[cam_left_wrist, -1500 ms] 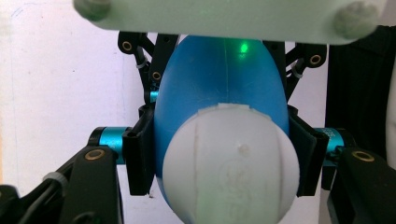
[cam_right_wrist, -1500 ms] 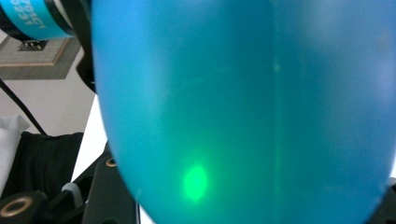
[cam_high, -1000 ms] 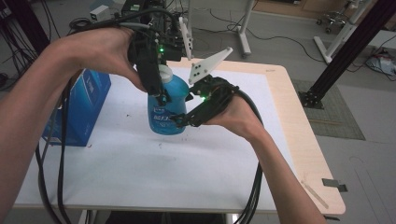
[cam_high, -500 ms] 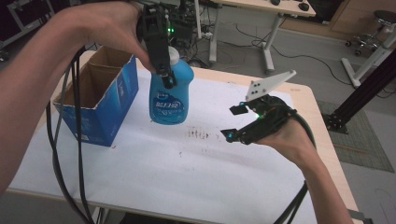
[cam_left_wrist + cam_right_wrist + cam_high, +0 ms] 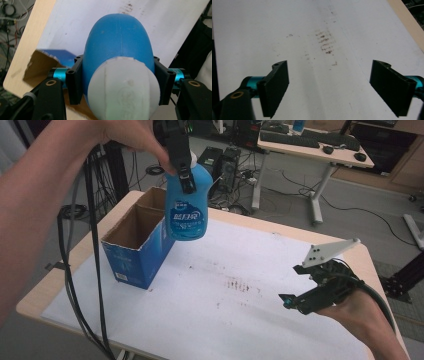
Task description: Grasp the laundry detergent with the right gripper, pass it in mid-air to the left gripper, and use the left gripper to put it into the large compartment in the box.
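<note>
High at about eleven o'clock over the table [image 5: 310, 245], the left gripper [image 5: 181, 157] pinches a blue bottle [image 5: 186, 205] by its neck, jaws pressed against both sides just under the white cap [image 5: 123, 88], as the left gripper view shows from above. The bottle hangs upright in the air, base down, just beside and above the near right corner of an open blue cardboard box [image 5: 137, 242] that stands at nine o'clock on the white sheet [image 5: 210, 320]. Judging by that, the step in hand looks like carrying the bottle to the box; the next move would call for shifting it toward nine o'clock until it clears the rim, then lowering it straight so the base does not catch the flaps. At four o'clock the right gripper [image 5: 300, 285] rests low, jaws spread wide and holding nothing, over brown stains [image 5: 325, 41]. The bottle is rounded, smooth plastic with a printed label.
</note>
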Demonstrator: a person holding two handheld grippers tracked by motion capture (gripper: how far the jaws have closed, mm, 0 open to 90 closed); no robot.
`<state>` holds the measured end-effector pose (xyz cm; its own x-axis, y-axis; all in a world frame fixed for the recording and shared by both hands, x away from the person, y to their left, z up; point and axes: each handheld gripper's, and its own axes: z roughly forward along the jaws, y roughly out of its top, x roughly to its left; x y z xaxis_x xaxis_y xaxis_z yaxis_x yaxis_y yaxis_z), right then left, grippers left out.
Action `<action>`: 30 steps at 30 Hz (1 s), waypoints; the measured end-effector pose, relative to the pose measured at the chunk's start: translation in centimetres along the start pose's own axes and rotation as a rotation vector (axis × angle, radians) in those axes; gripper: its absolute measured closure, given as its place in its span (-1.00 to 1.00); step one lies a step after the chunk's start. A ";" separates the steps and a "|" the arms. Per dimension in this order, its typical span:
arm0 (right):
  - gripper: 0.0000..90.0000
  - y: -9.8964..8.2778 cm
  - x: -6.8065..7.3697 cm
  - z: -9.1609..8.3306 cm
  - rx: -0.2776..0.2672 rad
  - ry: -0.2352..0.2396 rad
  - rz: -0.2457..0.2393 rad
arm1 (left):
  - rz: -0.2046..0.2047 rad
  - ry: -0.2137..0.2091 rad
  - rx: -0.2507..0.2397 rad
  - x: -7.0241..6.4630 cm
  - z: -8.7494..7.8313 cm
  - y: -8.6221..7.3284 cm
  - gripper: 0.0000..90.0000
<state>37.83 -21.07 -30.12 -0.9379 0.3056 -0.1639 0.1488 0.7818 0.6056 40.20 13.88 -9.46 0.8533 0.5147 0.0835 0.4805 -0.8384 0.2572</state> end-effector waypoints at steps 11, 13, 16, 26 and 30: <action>-0.71 -1.1 -0.3 -0.4 0.022 -0.032 0.019 | -0.175 0.036 0.014 2.8 -2.1 -4.1 -0.15; -0.71 -1.3 -0.3 -0.3 0.029 -0.035 0.024 | -0.199 0.044 0.028 3.1 -2.2 -4.6 -0.15; -0.71 -1.7 -0.5 -0.3 0.025 -0.042 0.039 | -0.245 0.055 0.034 3.6 -2.3 -5.3 -0.15; -0.71 -2.5 -0.7 -0.4 0.018 -0.063 0.059 | -0.344 0.084 0.058 5.1 -1.8 -7.1 -0.15; -0.71 -2.7 -0.7 -0.1 0.030 -0.062 0.065 | -0.369 0.095 0.068 5.5 -1.6 -7.5 -0.15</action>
<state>38.01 -23.43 -31.55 -0.9050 0.3884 -0.1733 0.2190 0.7749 0.5929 40.94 23.29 -9.44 0.5999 0.7954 0.0867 0.7666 -0.6024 0.2221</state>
